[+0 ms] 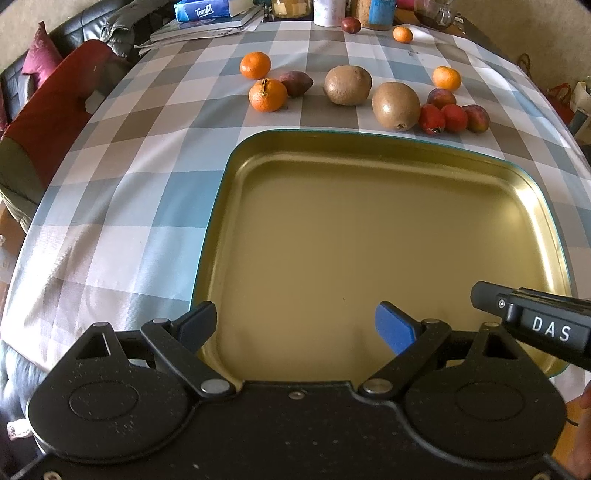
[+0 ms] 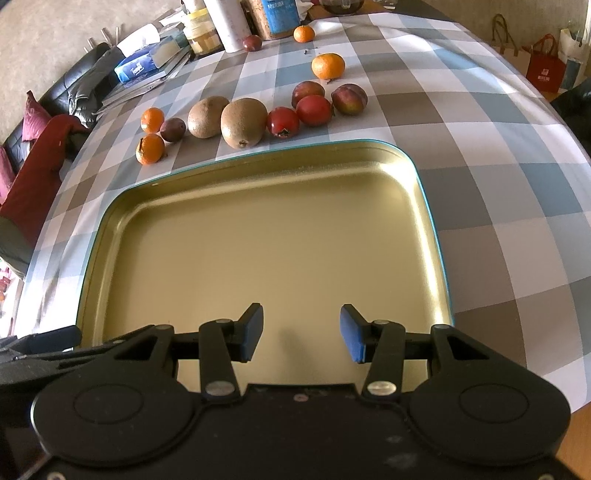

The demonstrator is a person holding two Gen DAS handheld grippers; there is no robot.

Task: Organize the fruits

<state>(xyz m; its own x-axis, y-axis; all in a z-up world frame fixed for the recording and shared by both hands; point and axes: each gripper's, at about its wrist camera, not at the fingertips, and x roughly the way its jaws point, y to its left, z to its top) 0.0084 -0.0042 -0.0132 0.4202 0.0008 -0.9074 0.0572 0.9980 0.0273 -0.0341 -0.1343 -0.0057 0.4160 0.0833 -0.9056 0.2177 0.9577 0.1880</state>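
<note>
Two kiwis [image 1: 371,99] are lying side by side near the middle of a row of fruit, on the checked cloth [image 1: 122,206] covering the desk, just beyond the far rim of a gold tin tray [image 1: 369,236] with a teal edge. Left of them a dark plum-like fruit [image 1: 295,83] is sitting against two mandarins [image 1: 261,85]. Right of them two small red fruits [image 1: 442,118] are touching each other, with two reddish plums [image 1: 458,108] close behind and beside them and a third mandarin [image 1: 447,78] a little farther back. Well apart at the far end of the desk, a fourth mandarin [image 1: 402,34] and another dark fruit [image 1: 351,24] are sitting in front of jars and canisters [image 2: 229,22], next to a blue tissue pack [image 1: 201,10] lying on stacked papers.

The tray is holding nothing, and nothing is lying between it and the row of fruit. The left gripper [image 1: 299,328] is hovering over the tray's near edge with its blue-padded fingers spread wide and gripping nothing. The right gripper [image 2: 302,332] is hanging over the near right part of the tray, its fingers parted more narrowly and likewise bare. Each gripper's black body is showing at the edge of the other's view. A red cushion [image 1: 48,122] and a dark sofa are showing left of the desk, and shopping bags [image 2: 543,70] are standing on the floor to the right.
</note>
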